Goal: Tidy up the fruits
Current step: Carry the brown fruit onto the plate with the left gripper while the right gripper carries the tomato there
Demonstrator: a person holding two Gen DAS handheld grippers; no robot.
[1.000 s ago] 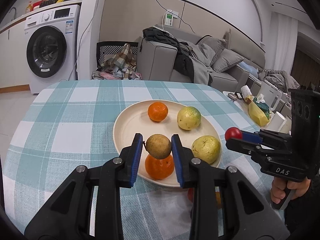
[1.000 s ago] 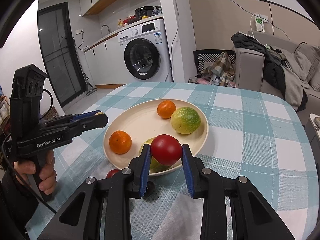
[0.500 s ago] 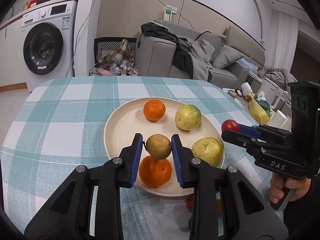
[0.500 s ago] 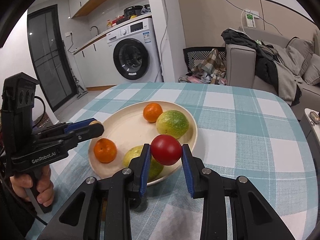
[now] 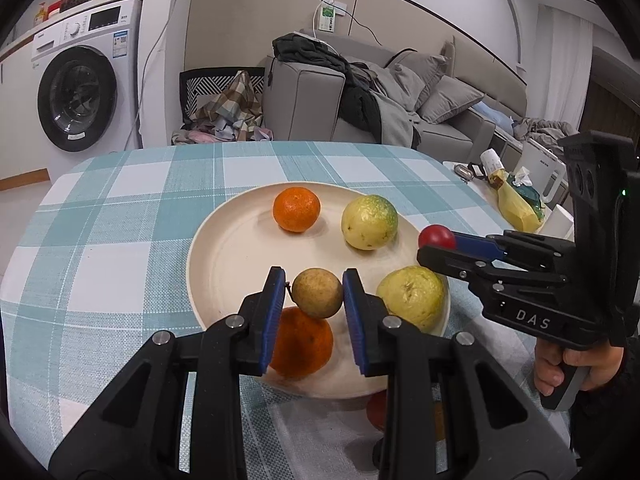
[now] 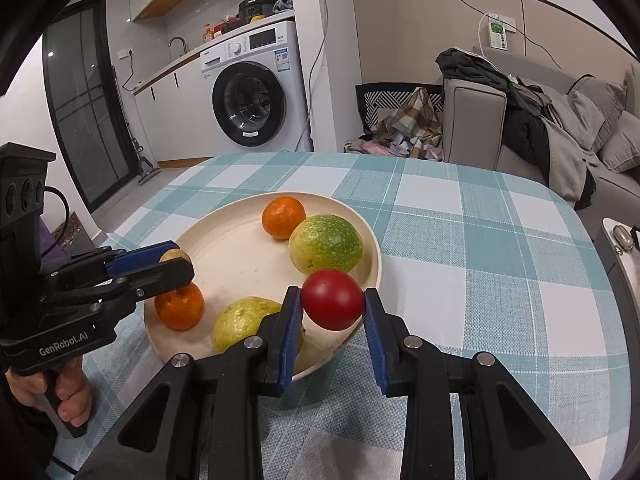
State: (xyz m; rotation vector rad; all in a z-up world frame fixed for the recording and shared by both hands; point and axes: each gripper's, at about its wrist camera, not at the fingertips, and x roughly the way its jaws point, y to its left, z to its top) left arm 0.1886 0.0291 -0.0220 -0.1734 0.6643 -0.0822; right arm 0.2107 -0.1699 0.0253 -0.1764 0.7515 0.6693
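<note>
Left wrist view: left tongs [image 5: 314, 295] clamp brown fruit [image 5: 317, 293]; right tongs [image 6: 331, 309] clamp tomato [image 6: 332, 298]

Both grippers, left [image 5: 314, 296] and right [image 6: 330, 312], are black with blue pads, silver screws and white lettering.

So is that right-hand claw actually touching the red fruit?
Touching. In the right wrist view both blue pads of the right gripper press against the sides of the red fruit, holding it above the plate.
</note>
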